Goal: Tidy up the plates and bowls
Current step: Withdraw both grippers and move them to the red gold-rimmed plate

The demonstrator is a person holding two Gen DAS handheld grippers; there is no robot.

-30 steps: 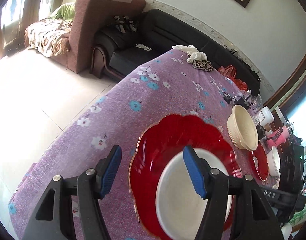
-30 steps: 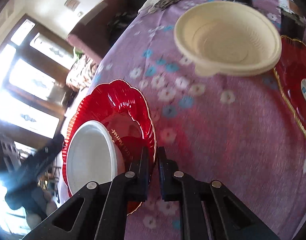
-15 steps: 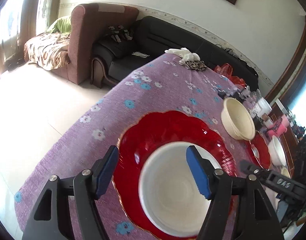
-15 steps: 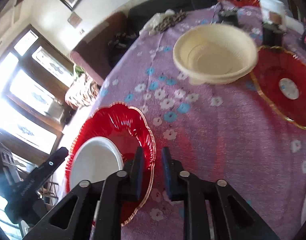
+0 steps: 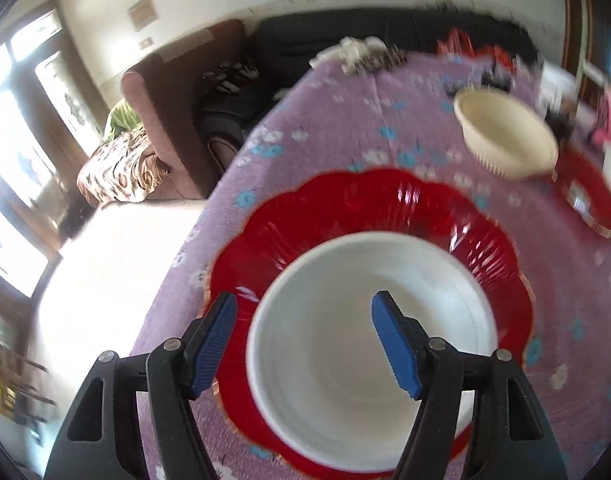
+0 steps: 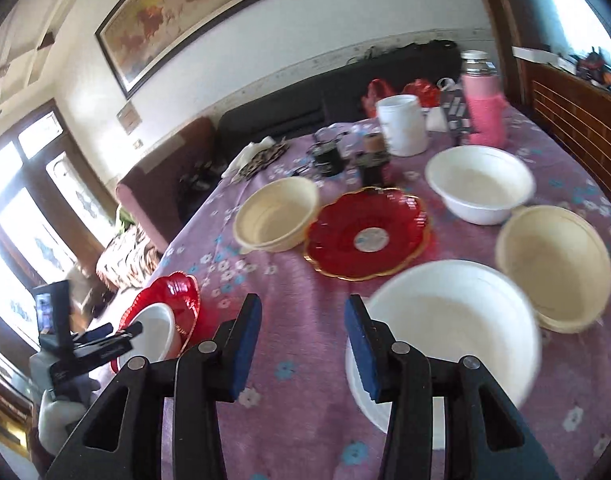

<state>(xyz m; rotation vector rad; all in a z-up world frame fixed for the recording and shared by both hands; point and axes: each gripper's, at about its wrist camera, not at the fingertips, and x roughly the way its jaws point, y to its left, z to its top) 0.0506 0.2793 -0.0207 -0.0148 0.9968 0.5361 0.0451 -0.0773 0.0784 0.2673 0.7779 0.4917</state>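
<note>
A white bowl point(image 5: 369, 344) sits in a large red scalloped plate point(image 5: 345, 208) at the near end of the purple flowered table. My left gripper point(image 5: 305, 344) is open and hovers over the bowl's near rim, holding nothing. In the right wrist view the same plate point(image 6: 181, 296) and bowl point(image 6: 157, 332) are at the far left. My right gripper point(image 6: 303, 348) is open and empty above bare cloth, its right finger beside a large white bowl point(image 6: 449, 332). A smaller red plate point(image 6: 365, 236), two cream bowls point(image 6: 273, 220) point(image 6: 553, 264) and another white bowl point(image 6: 481, 184) lie beyond.
A white jar point(image 6: 401, 124), a pink flask point(image 6: 485, 108), dark small items point(image 6: 329, 156) and red bags point(image 6: 385, 88) crowd the table's far end. A black sofa point(image 5: 345, 44) and a maroon armchair point(image 5: 165, 104) stand past the table's left edge. A wooden rail point(image 6: 573, 108) runs along the right.
My right gripper let go of the large red plate's rim, opened, and swung up and right over the table. My left gripper shifted a little over the white bowl, still open.
</note>
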